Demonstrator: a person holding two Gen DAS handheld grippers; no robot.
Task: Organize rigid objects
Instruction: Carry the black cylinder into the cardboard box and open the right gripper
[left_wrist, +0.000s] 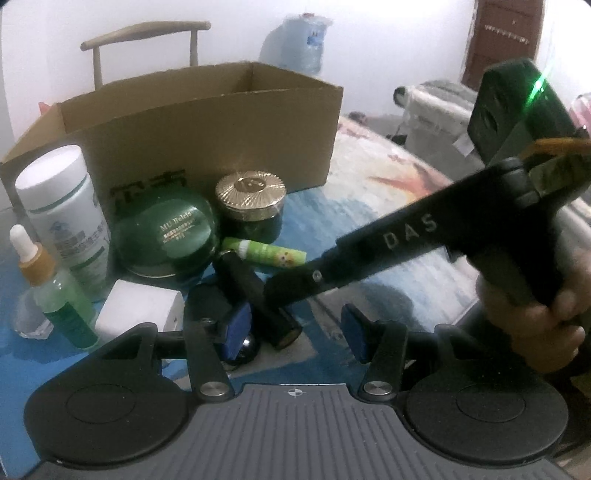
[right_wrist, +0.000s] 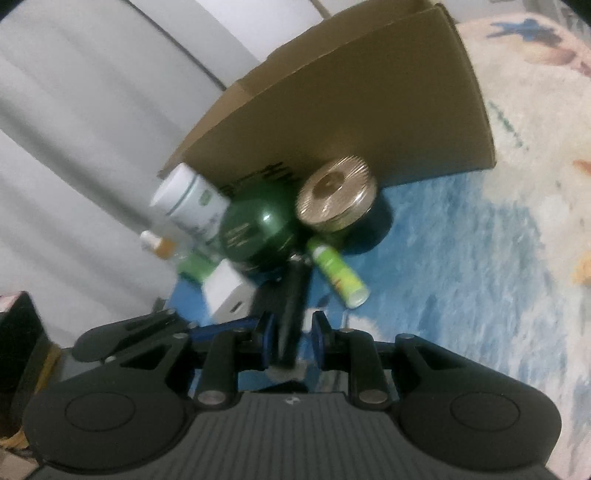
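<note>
Right gripper (right_wrist: 293, 330) fingers (right_wrist: 266, 341) are sitting narrowly apart, straddling the black cylinder (right_wrist: 291, 310); actual contact cannot be told, view blurred. Left gripper (left_wrist: 291, 332) fingers (left_wrist: 236, 328) are spread wide, released, holding nothing, left pad just beside the same cylinder (left_wrist: 255, 295) lying on the table (left_wrist: 369, 258). Cardboard box (left_wrist: 207, 129) is standing open behind the cluster; contents not visible. In front of it are sitting the white bottle (left_wrist: 66, 210), dropper bottle (left_wrist: 51, 288), green jar (left_wrist: 170, 236), gold-lidded jar (left_wrist: 251, 199), green tube (left_wrist: 266, 253), white block (left_wrist: 140, 310). Right hand (left_wrist: 535, 314) is reaching in diagonally from the right.
</note>
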